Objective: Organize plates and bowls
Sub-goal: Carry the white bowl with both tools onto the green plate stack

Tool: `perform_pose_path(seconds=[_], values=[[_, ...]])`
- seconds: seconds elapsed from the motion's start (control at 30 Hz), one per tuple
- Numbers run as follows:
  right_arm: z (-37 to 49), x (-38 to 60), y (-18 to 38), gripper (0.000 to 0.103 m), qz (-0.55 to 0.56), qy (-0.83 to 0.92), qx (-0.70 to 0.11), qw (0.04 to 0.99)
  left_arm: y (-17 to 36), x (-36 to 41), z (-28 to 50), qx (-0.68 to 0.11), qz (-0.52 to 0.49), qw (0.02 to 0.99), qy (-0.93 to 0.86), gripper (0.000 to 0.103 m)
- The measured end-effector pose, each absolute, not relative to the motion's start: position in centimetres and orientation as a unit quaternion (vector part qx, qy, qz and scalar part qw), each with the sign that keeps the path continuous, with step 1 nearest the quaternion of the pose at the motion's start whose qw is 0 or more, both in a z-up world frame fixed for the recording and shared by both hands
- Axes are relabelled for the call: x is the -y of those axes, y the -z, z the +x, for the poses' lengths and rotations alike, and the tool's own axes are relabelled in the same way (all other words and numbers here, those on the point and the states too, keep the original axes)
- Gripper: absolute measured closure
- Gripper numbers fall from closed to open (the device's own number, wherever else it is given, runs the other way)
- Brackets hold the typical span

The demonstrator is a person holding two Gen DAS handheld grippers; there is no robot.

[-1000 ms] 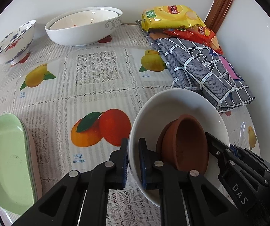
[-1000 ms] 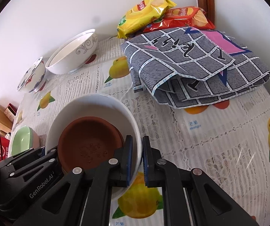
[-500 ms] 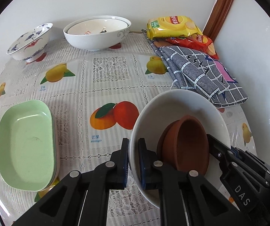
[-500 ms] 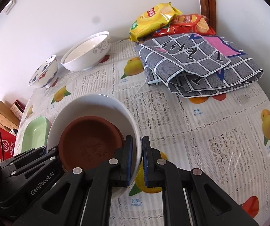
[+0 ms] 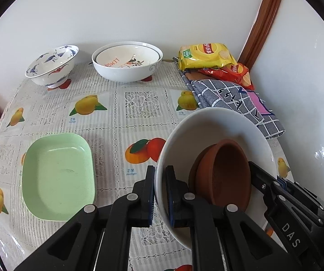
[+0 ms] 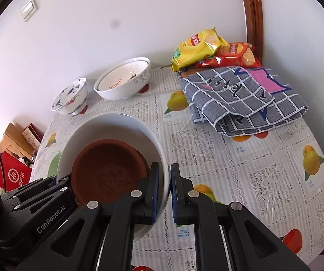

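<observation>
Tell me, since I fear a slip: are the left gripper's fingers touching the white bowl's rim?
Touching. In the left wrist view, the left gripper has its fingers clamped on either side of the white bowl rim, no gap visible.

The right gripper (image 6: 164,189) pinches the near rim of a large white ceramic bowl (image 6: 125,126), one finger inside, one outside. A round terracotta-brown dish (image 6: 107,169) sits inside it. The left gripper (image 6: 55,188) grips the bowl's opposite side above the fruit-printed lace tablecloth (image 6: 263,169).
</observation>
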State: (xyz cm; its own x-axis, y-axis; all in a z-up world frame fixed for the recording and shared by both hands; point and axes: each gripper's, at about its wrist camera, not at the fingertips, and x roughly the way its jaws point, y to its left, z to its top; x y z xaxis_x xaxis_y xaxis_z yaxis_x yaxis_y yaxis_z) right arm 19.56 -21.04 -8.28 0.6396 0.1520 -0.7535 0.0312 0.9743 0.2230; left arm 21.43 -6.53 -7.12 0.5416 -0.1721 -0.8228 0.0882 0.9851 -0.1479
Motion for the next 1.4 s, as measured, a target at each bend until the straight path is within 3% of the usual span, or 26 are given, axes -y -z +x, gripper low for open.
perform_pose_path(seconds=[1.4], values=[[20.9, 9.7, 7.8, 0.093, 0.083, -0.088, -0.424, 0.897, 6.3, -5.6, 21.1, -0.462, -0.088, 0.882, 0.023, 0.094]])
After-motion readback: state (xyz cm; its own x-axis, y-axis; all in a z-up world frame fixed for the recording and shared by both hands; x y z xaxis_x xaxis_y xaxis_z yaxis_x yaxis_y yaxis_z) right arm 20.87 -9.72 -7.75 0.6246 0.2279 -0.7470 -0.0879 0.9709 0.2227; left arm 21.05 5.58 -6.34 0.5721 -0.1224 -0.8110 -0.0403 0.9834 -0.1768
